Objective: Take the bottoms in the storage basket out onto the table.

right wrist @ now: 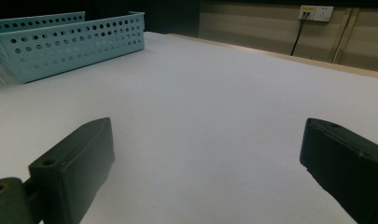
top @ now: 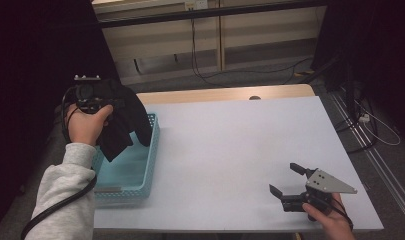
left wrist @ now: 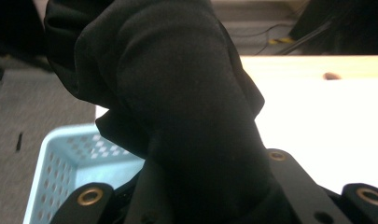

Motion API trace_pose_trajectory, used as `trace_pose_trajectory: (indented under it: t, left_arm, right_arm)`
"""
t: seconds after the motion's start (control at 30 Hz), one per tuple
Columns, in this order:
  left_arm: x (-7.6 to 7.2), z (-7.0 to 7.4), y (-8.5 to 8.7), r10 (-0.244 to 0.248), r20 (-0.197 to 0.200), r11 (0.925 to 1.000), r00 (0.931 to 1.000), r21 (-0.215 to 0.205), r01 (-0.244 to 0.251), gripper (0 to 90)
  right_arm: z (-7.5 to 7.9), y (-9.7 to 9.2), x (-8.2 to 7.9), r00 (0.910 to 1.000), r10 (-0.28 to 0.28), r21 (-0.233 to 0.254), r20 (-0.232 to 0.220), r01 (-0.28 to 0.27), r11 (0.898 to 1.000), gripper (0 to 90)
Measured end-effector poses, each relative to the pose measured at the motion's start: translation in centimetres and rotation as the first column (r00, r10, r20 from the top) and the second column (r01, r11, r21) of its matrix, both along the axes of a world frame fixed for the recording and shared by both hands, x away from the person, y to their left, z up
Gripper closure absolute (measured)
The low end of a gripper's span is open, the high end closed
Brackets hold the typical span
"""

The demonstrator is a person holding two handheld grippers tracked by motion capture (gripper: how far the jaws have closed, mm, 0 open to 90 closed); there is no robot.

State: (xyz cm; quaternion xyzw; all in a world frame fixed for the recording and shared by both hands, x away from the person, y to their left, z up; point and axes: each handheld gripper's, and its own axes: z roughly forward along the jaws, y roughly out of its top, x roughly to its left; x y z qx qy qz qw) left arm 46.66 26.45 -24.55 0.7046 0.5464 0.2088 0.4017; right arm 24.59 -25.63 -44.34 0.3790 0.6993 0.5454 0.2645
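High view: we see left hand-held gripper (top: 97,102) clamped on black cloth (top: 127,120), hanging over blue basket (top: 140,172). Cloth may snag rim, tip basket.

Left gripper view: cloth (left wrist: 177,116) bunched between jaws. Thin grip, may slip.

Right gripper view: right hand-held gripper (right wrist: 205,158) jaws apart, bench (right wrist: 214,93) bare. We can't catch falling cloth.

Grey sleeve (top: 65,190) on left arm, black cable (top: 55,207) trailing along it. Right hand-held gripper (top: 289,181): black body, two blocky black jaws, grey three-cornered plate (top: 329,182) with small screws. Brass-ringed holes on left hand-held gripper (left wrist: 196,186).
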Motion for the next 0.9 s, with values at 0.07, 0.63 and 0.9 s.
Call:
trace_pose_trajectory:
  t: [0.07,0.63,0.9]
  left_arm:
    - [-0.1,0.5,-0.4,-0.018,0.018,0.9998,0.9997,-0.007,0.019,76.1]
    - [-1.4,3.5,-6.6,-0.198,0.126,0.976,0.9719,-0.065,0.208,75.9]
    - [-2.0,2.2,-10.0,-0.298,0.101,0.95,0.9491,-0.064,0.305,75.8]
  right_arm:
    - [0.0,0.0,0.0,1.0,0.0,-0.001,0.0,0.0,1.0,2.5]
    - [0.0,-0.1,-0.1,1.0,-0.004,0.002,0.0,0.004,1.0,2.5]
    - [0.0,0.1,0.1,1.0,0.0,-0.002,-0.001,0.0,1.0,2.5]
